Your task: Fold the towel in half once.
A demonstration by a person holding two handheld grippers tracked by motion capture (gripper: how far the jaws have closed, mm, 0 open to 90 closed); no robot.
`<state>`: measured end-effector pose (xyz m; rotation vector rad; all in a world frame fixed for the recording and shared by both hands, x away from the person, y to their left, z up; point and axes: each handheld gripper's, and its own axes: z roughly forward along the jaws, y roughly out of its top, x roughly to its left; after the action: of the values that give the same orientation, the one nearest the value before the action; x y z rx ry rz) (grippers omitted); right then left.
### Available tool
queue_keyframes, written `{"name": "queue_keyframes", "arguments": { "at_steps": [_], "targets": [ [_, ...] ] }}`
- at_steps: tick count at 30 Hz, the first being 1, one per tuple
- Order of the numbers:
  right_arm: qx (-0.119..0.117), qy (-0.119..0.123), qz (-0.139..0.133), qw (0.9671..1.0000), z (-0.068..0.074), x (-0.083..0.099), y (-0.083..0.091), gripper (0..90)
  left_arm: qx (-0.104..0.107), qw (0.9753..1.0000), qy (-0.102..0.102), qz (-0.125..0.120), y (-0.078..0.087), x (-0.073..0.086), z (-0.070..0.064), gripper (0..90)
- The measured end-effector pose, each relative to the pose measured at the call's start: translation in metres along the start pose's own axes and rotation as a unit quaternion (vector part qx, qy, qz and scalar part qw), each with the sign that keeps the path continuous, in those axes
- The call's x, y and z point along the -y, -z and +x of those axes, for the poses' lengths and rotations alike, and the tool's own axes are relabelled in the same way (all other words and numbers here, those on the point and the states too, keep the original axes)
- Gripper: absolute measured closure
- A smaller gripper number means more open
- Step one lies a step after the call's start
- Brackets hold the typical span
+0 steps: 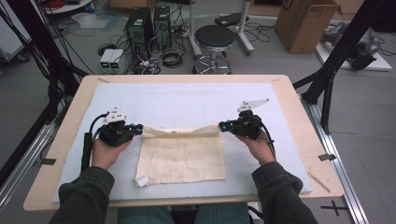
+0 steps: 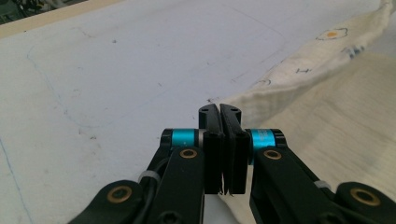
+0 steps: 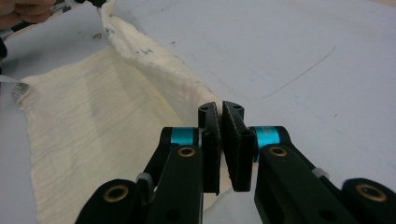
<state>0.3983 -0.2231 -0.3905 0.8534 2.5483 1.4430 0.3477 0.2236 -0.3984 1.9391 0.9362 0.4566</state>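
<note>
Left tongs (image 1: pixel 140 129) and right tongs (image 1: pixel 221 125) each pinch a far corner of the cream cloth (image 1: pixel 182 158), lifting that edge while the rest lies on the table (image 1: pixel 187 79).

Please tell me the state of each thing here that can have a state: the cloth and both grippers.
cloth: mostly flat on the table, far edge lifted and sagging between the grippers
left gripper: shut on the cloth's far left corner
right gripper: shut on the cloth's far right corner
</note>
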Motion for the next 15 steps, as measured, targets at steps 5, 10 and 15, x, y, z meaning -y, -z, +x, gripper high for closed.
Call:
{"name": "queue_keyframes", "arguments": {
  "at_steps": [5,10,15],
  "targets": [
    [-0.01,0.006,0.006,0.9999,0.007,0.01,0.003,85.6,0.007,0.9997,-0.019,0.011,0.004,0.008,-0.007,87.5],
    [-0.015,0.012,0.005,0.9998,0.013,0.013,0.005,85.6,0.016,0.9995,-0.027,0.012,0.01,0.016,-0.011,87.5],
    [-0.019,0.02,0.009,0.9996,0.021,0.017,0.007,85.6,0.025,0.9991,-0.03,0.013,0.017,0.025,-0.015,87.5]
  ]
}}
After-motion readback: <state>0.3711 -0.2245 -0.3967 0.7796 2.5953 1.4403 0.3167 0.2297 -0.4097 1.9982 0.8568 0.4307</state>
